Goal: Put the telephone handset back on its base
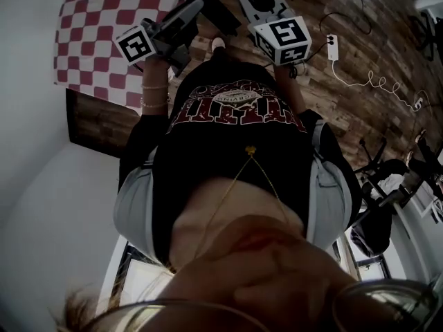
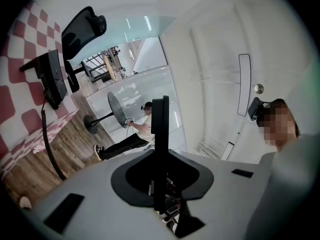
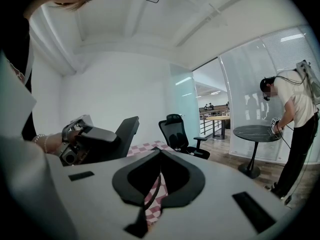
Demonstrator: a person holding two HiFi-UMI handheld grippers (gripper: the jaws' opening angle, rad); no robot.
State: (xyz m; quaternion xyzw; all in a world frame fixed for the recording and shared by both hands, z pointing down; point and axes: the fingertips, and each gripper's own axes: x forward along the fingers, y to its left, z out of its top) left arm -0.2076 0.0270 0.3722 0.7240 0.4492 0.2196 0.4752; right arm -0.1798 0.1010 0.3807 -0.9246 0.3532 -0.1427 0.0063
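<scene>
black corded telephone (image 2: 54,79) on checkered bench (image 2: 17,116) | well apart, left of left gripper (image 2: 160,104) | left gripper, right gripper (image 3: 159,153): closed, empty

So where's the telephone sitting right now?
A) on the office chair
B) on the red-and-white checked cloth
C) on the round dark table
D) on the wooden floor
B: the left gripper view shows the telephone on the checked cloth, with its coiled cord trailing from it.
</scene>
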